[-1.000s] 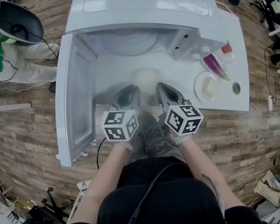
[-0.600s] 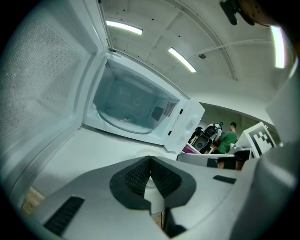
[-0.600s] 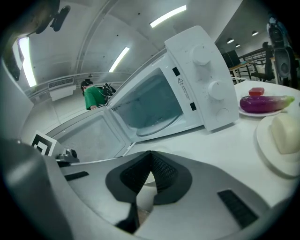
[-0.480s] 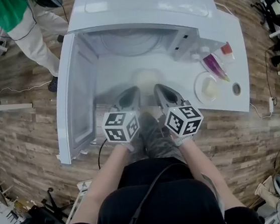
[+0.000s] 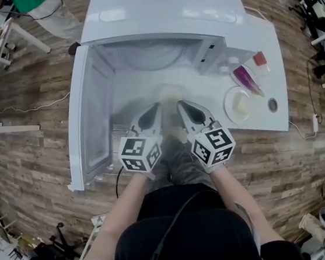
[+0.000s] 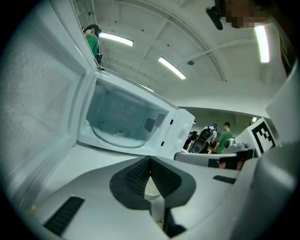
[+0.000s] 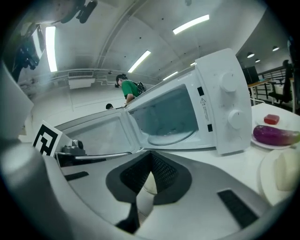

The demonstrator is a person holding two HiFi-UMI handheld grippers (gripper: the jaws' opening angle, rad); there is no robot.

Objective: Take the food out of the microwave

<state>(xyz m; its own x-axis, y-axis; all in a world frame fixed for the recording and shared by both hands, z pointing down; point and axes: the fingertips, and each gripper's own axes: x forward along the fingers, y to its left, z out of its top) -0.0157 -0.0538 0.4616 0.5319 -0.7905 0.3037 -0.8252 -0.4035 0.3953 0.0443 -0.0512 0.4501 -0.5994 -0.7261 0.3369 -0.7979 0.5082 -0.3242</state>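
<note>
A pale, blurred dish of food [image 5: 168,91] sits just in front of the open white microwave [image 5: 159,9], above the white table [image 5: 145,87]. My left gripper [image 5: 155,107] and right gripper [image 5: 181,104] reach it side by side, both shut. In the left gripper view the pads [image 6: 140,176] pinch a cream rim [image 6: 151,188]. In the right gripper view the pads [image 7: 161,173] pinch the same kind of cream rim [image 7: 149,183]. The microwave cavity [image 6: 122,122] holds only its glass turntable [image 7: 171,137]. Its door [image 5: 90,117] swings wide to the left.
Right of the microwave lie a plate with a purple eggplant [image 5: 246,78], a red piece [image 5: 259,58], a white plate with pale food [image 5: 240,104] and a small dark disc [image 5: 272,104]. The table's front edge is close to my body. A person in green [image 5: 35,2] stands at the far left.
Both grippers have lifted a little toward the camera and drawn closer together at the dish. The person in green has walked off toward the upper left.
</note>
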